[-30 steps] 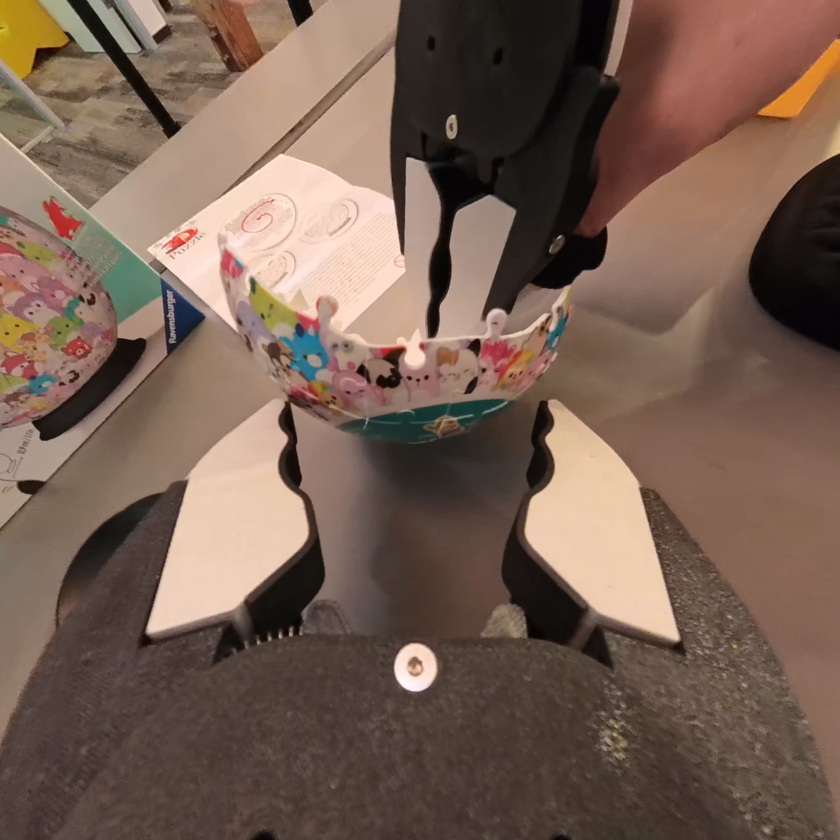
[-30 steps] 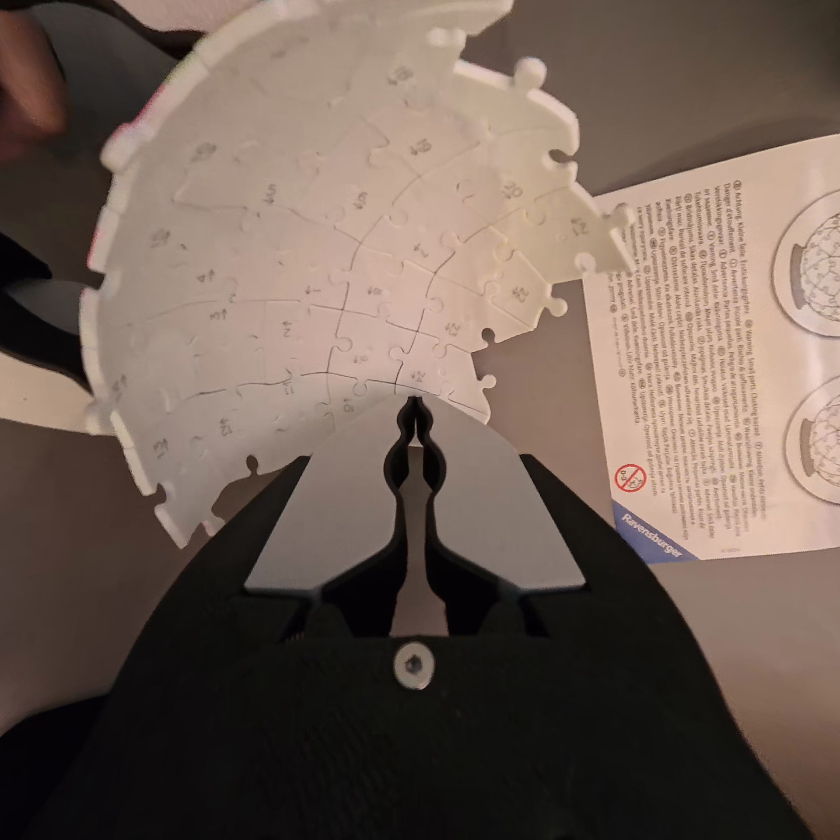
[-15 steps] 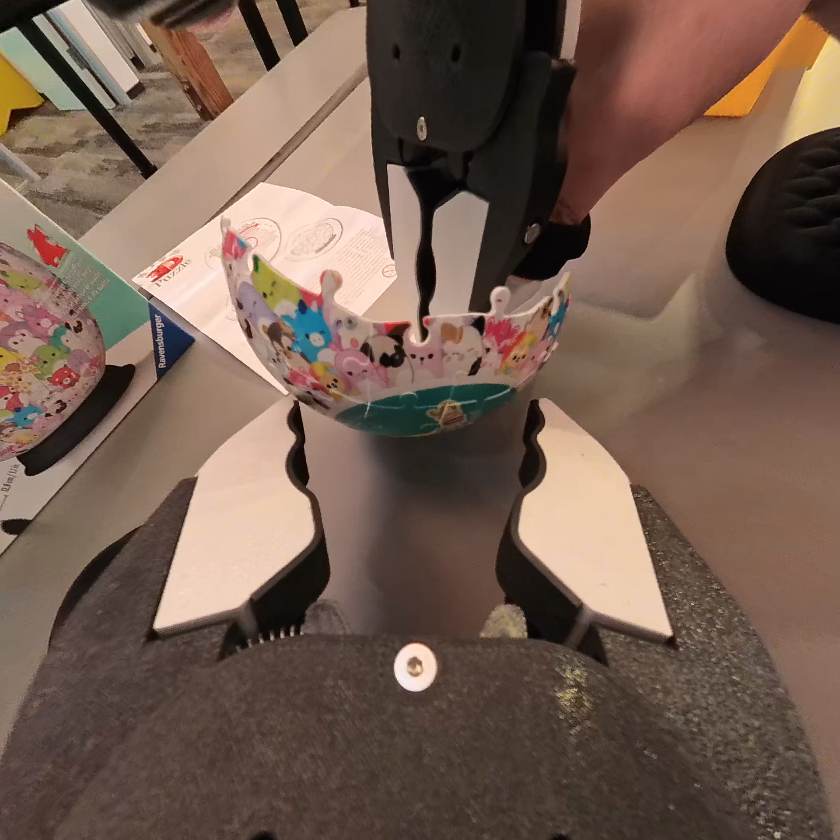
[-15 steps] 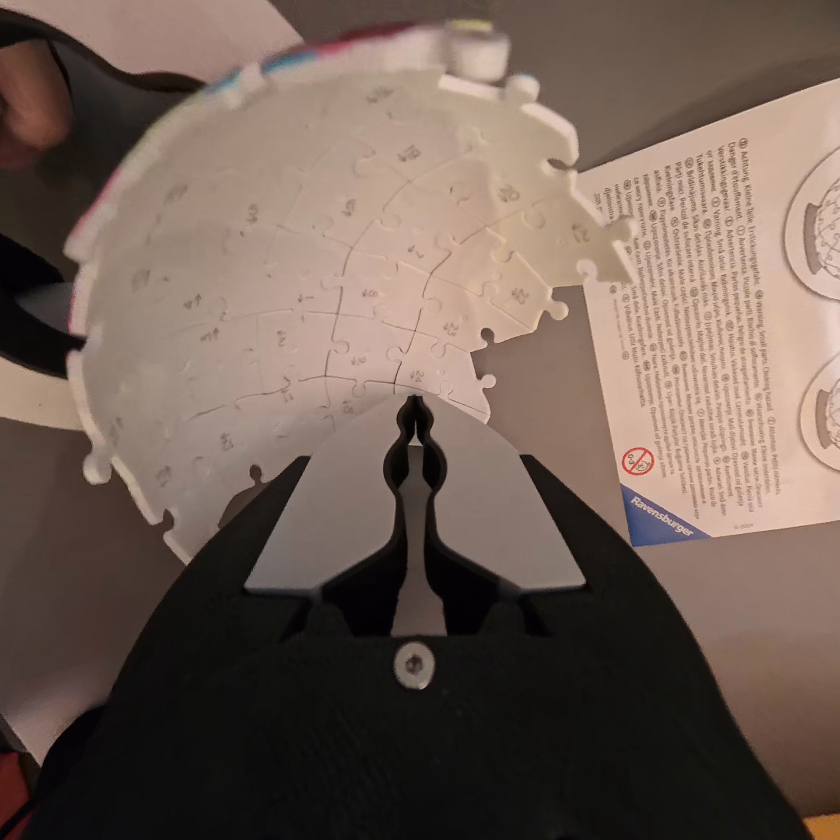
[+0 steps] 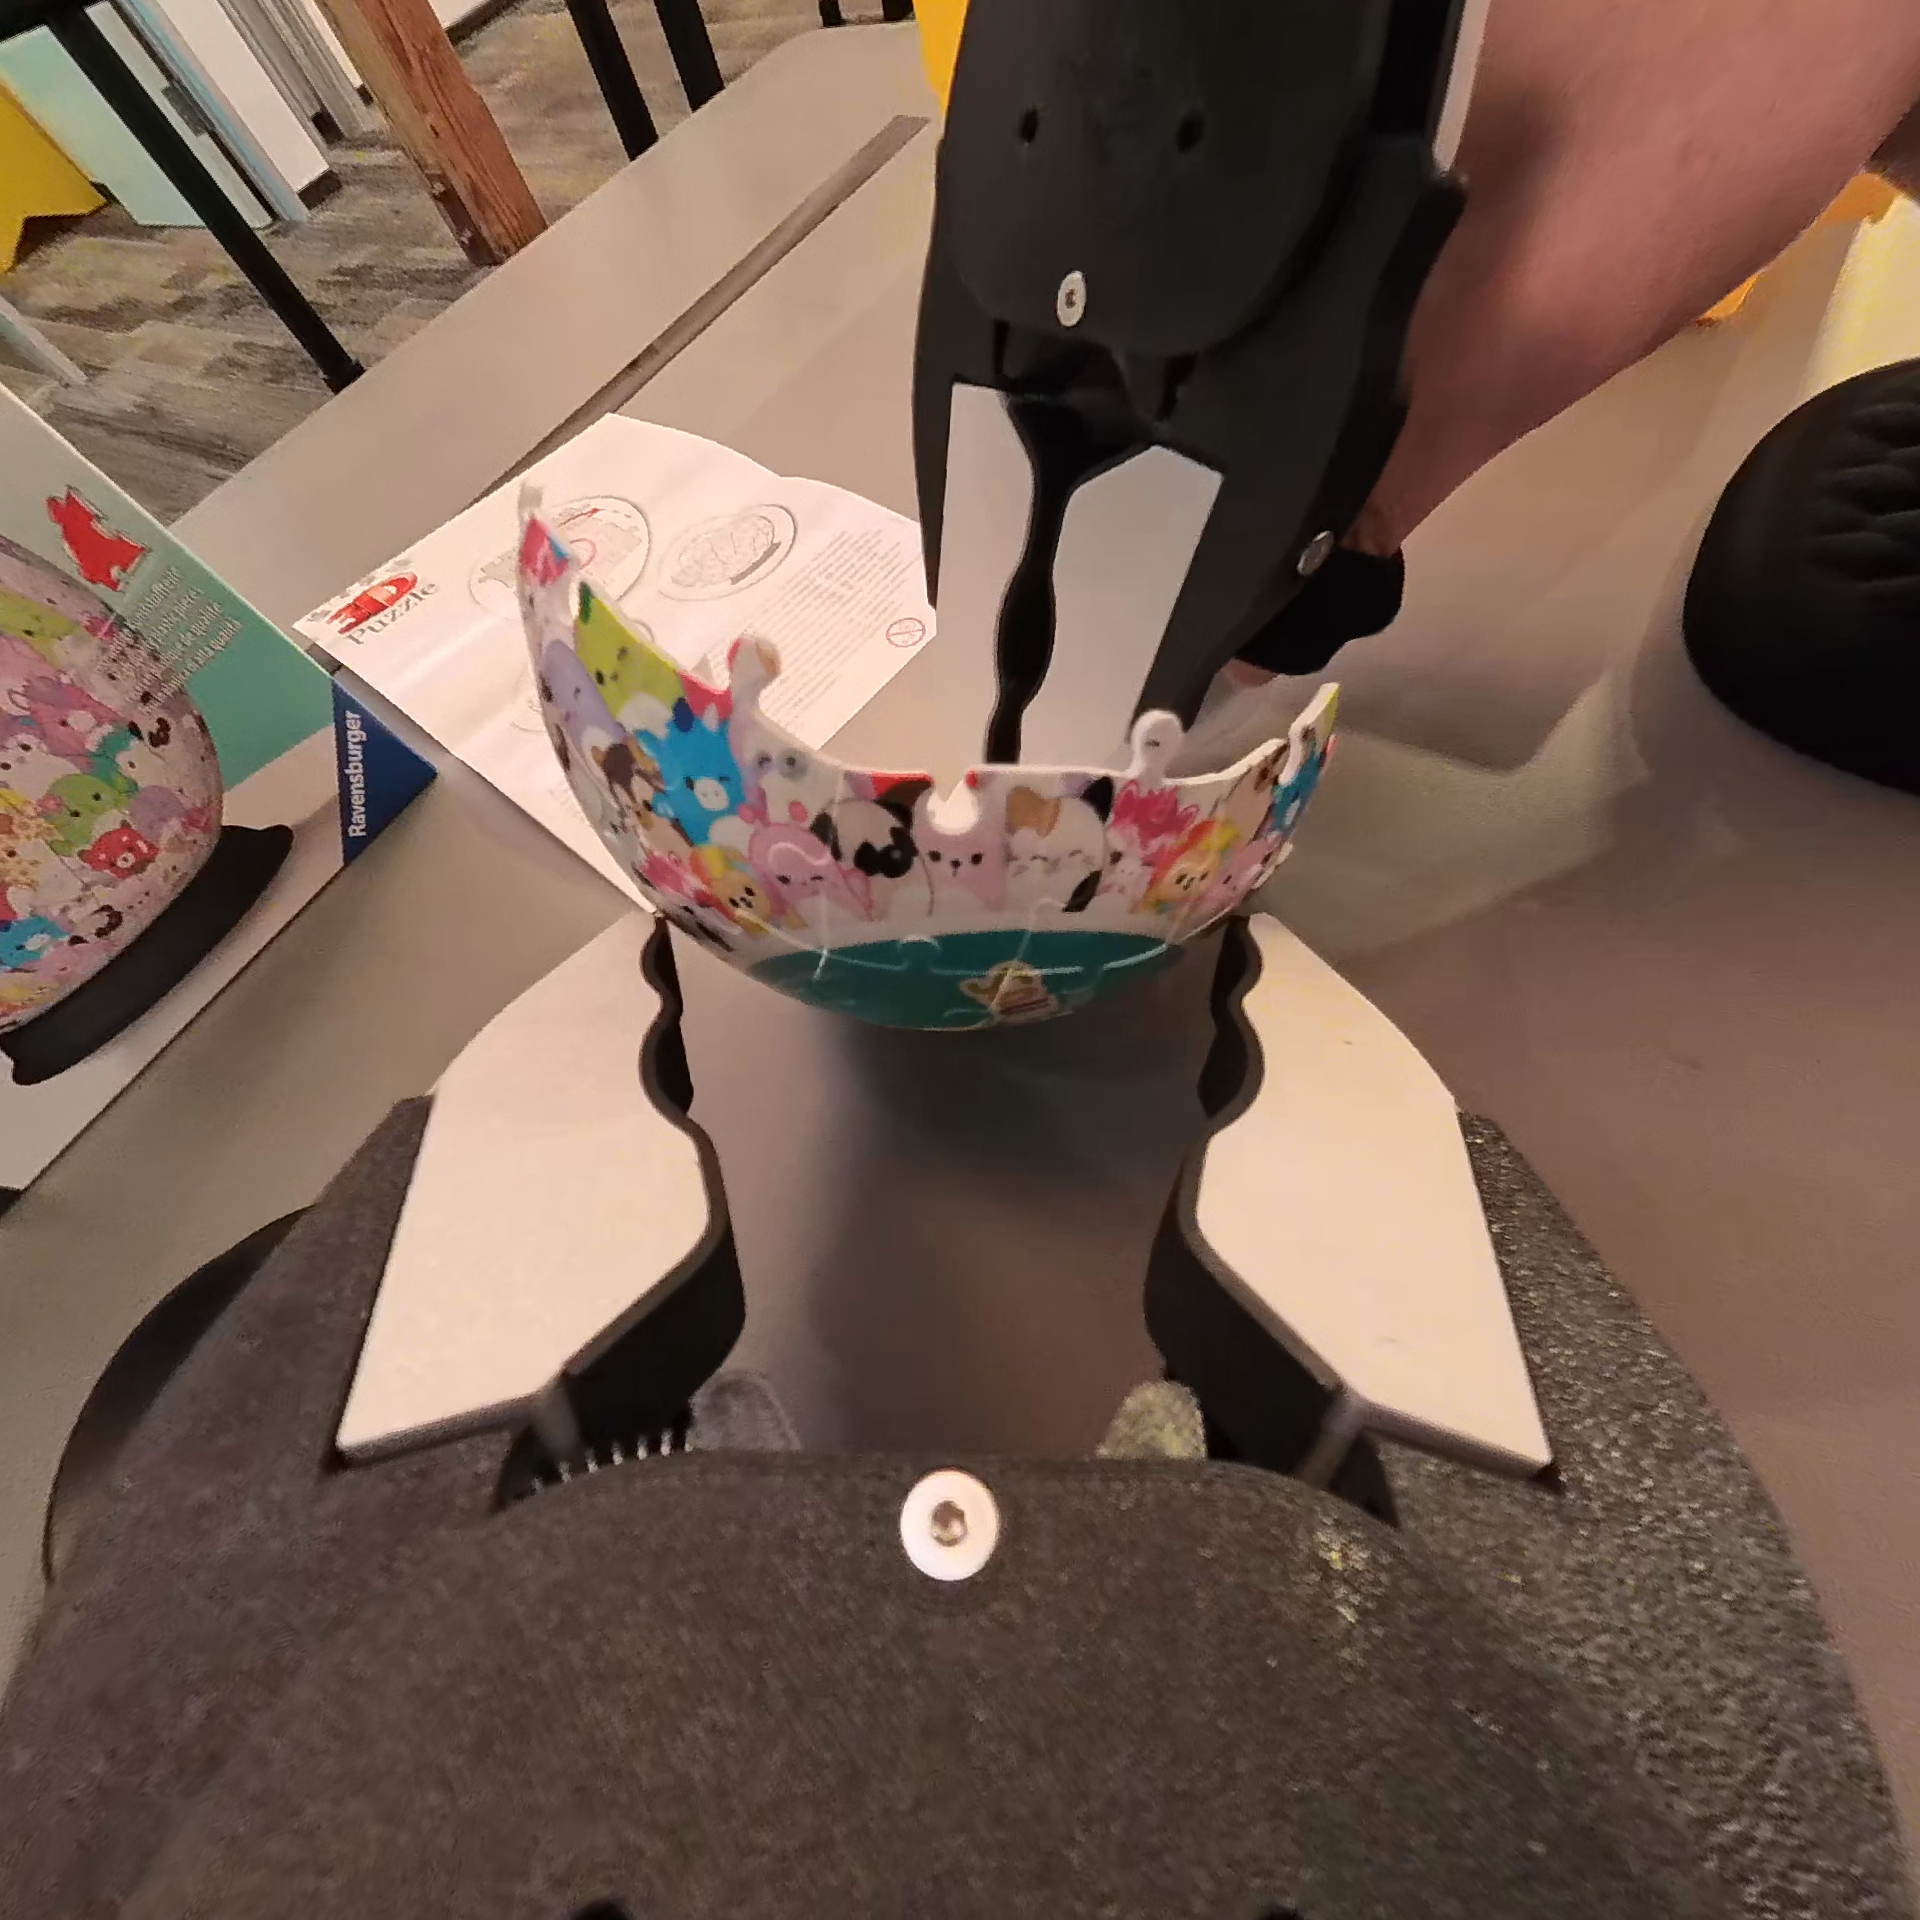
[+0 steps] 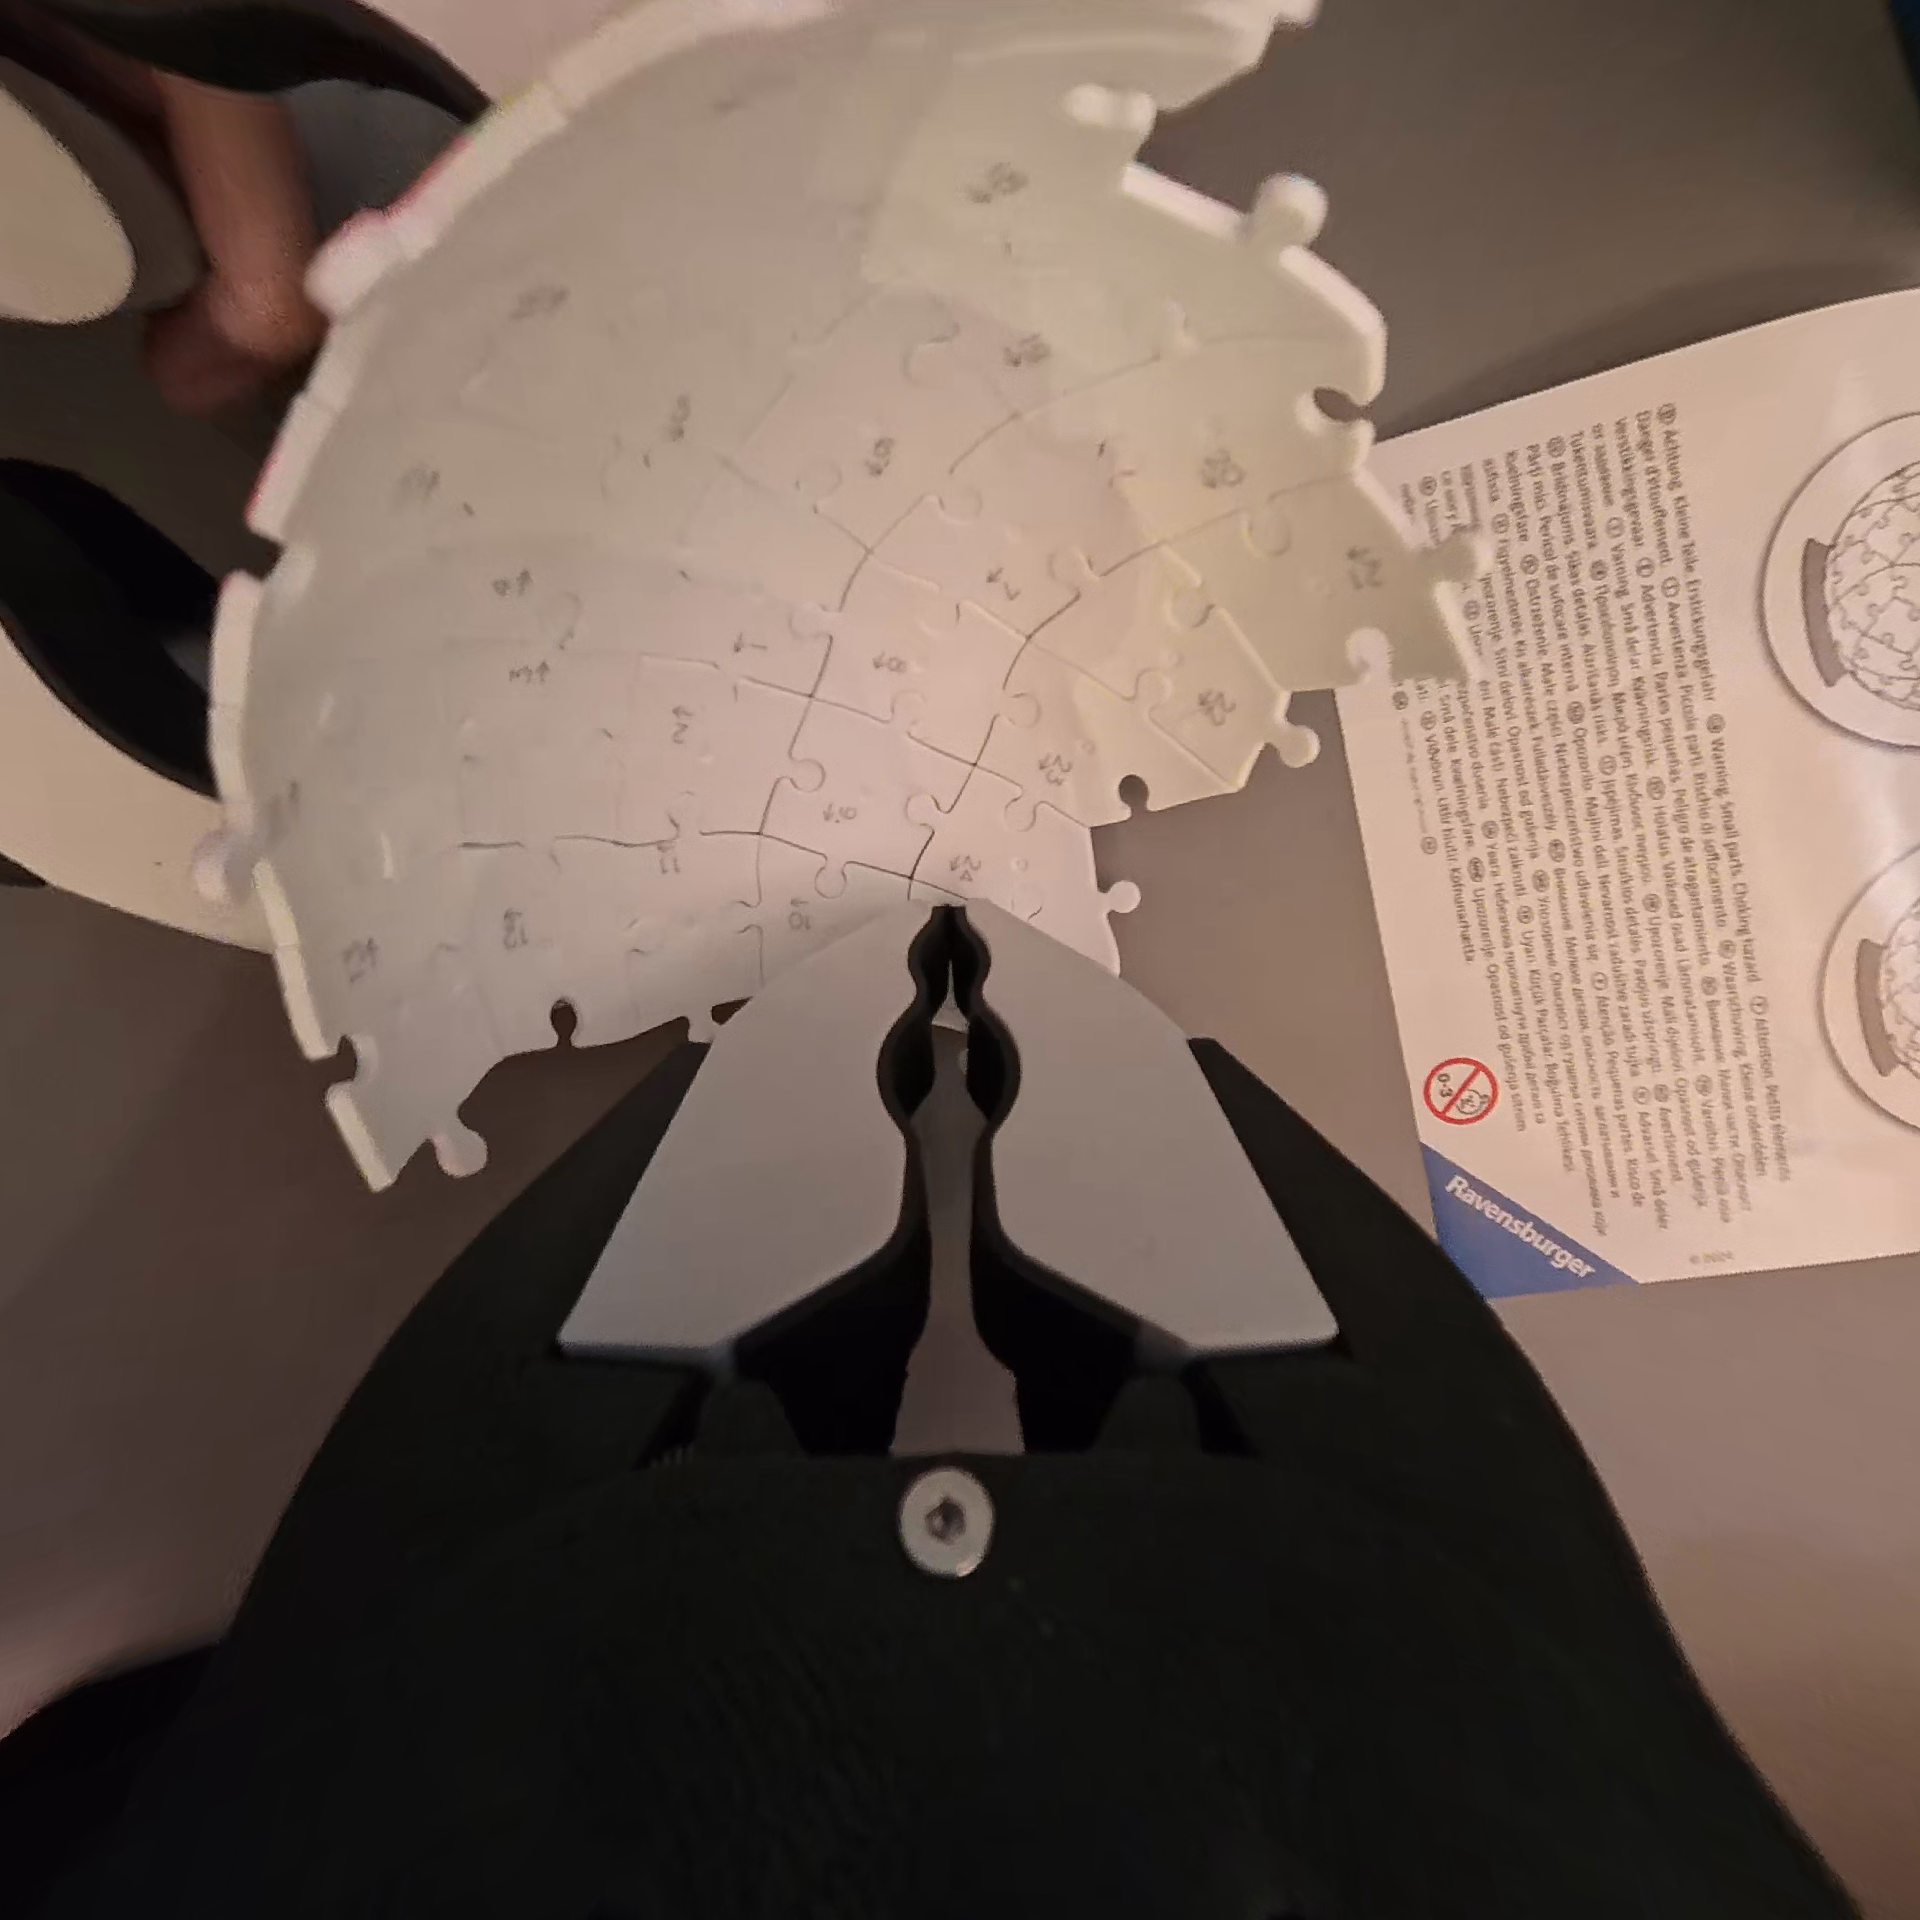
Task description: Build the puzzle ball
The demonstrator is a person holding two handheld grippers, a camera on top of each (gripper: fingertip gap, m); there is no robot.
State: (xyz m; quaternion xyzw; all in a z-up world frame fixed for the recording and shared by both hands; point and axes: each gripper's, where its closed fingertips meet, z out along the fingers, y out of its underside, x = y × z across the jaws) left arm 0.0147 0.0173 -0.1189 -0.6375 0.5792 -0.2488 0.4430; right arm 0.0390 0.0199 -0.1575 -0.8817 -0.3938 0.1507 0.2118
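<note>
The half-built puzzle ball (image 5: 935, 842) is a bowl-shaped shell, with colourful animal faces outside and a teal patch at its bottom. Its inside is white with pencilled marks in the right wrist view (image 6: 727, 582). My right gripper (image 6: 943, 916) is shut on the shell's rim; in the left wrist view it (image 5: 1010, 743) comes down from above. My left gripper (image 5: 948, 933) is open and empty. Its fingertips (image 5: 657, 945) flank the shell's bottom without touching it. I cannot tell whether the shell rests on the grey table (image 5: 1558, 1039).
The puzzle box (image 5: 114, 790) lies at the left. An instruction sheet (image 5: 675, 561) lies behind the shell, and shows at the right in the right wrist view (image 6: 1662, 852). A black rounded object (image 5: 1818, 623) sits at the far right. A person's forearm (image 5: 1662, 156) holds the right gripper. There is about 6 cm between the tips of the two grippers.
The shell has rocked slightly in the right gripper's hold, and that gripper now stands a little more upright. My left gripper stays open, just in front of the shell.
</note>
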